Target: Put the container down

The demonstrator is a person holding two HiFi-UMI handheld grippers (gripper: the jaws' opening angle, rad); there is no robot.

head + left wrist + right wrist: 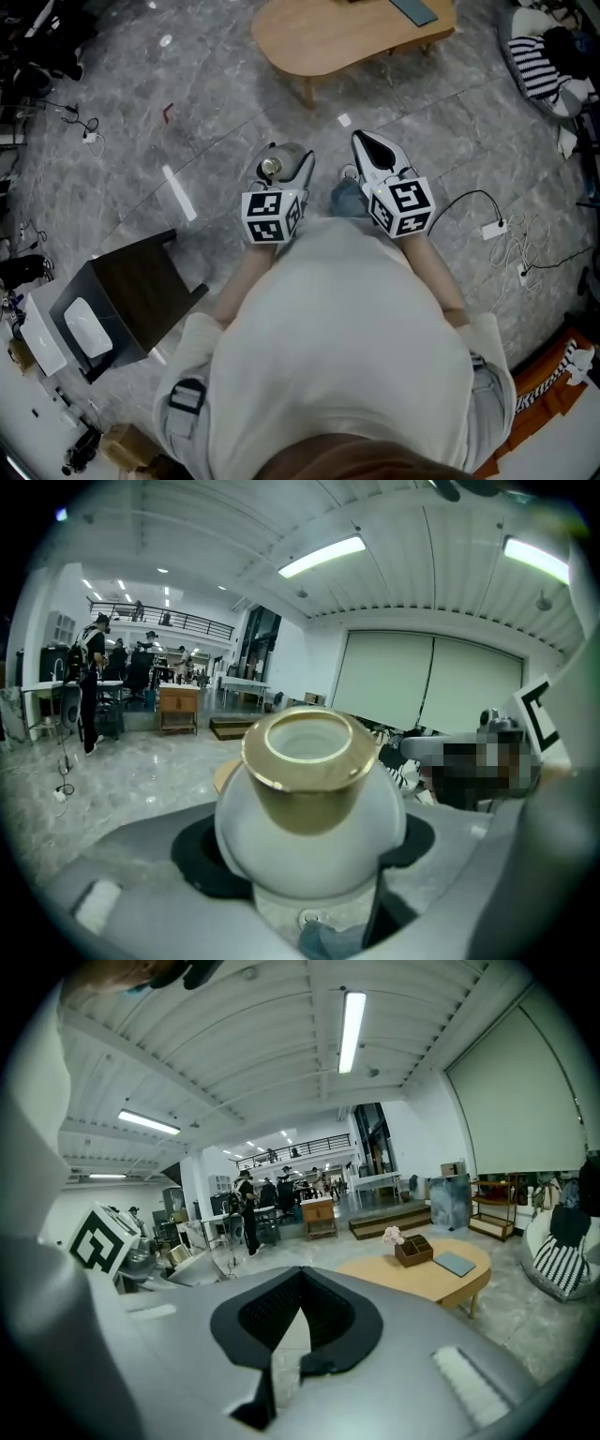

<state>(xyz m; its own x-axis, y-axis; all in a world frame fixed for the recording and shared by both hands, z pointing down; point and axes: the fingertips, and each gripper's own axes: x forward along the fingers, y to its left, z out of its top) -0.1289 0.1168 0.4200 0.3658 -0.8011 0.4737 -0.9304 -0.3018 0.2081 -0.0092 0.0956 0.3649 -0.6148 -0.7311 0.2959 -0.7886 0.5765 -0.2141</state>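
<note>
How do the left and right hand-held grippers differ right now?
The left hand-held gripper clamps a round white container with a gold neck; the right hand-held gripper holds nothing. Left jaws stand wide around it; right jaws are closed together. Both are carried side by side above the grey floor.

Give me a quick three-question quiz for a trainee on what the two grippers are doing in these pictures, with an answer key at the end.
1. True or false: the left gripper has its jaws closed on a round white container with a gold neck.
2. What is between the jaws of the right gripper? A: a cup. B: nothing, they are together and empty. C: a cable.
3. In the head view, which piece of furniture stands on the floor ahead of both grippers?

Key
1. True.
2. B.
3. The wooden table.
</note>
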